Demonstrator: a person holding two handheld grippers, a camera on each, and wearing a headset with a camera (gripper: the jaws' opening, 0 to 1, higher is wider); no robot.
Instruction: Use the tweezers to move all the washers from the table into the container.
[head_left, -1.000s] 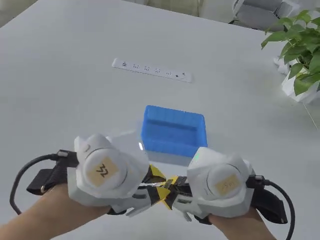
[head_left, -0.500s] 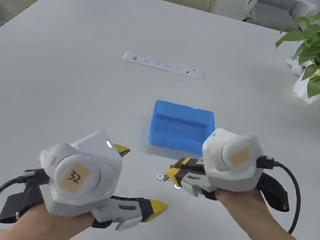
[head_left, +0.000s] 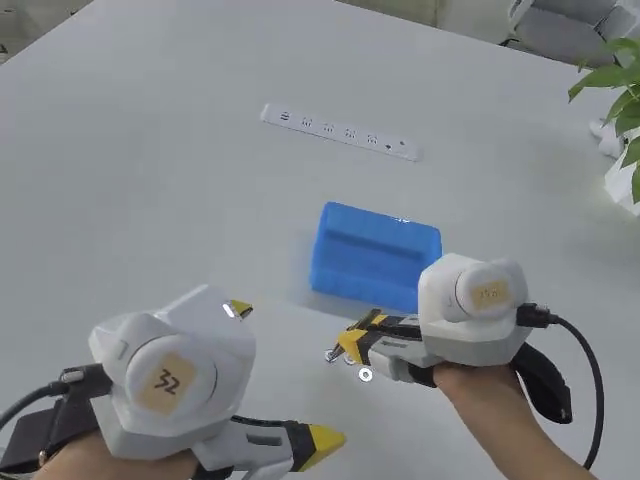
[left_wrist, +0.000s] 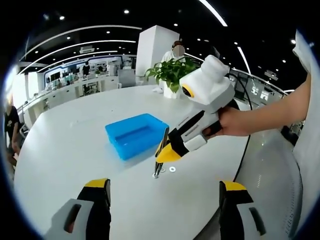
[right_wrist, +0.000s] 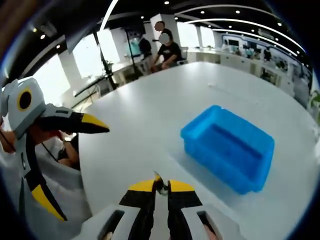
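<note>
Since one second ago the two grippers, then tip to tip in front of the container, have drawn apart, the left one going low and to the left.

Head view. The left gripper (head_left: 281, 373) is at lower left, its jaws spread wide with nothing between them. The right gripper (head_left: 352, 345) is clenched on the tweezers (head_left: 336, 352), which reach the table (head_left: 150, 180) just in front of the blue container (head_left: 375, 255). One washer (head_left: 366, 374) lies on the table just beside the right gripper's yellow jaw tips, outside the container. A power strip (head_left: 340, 132) lies well beyond the container, and plant leaves (head_left: 615, 90) show at the right edge.

Left gripper view. The left gripper's own jaws rise far apart, released. Between them, farther off, the right gripper holds the tweezers (left_wrist: 161, 150) steeply tilted, their tips down on the table. The washer (left_wrist: 172, 169) lies flat just beside those tips. Whether the tips grip anything cannot be told. The container (left_wrist: 136, 134) sits just behind.

Right gripper view. The right gripper's own jaws stand nearly closed on the tweezers (right_wrist: 159, 183). The container (right_wrist: 227, 147) lies ahead to the right, and the left gripper's spread jaws enter from the left.
</note>
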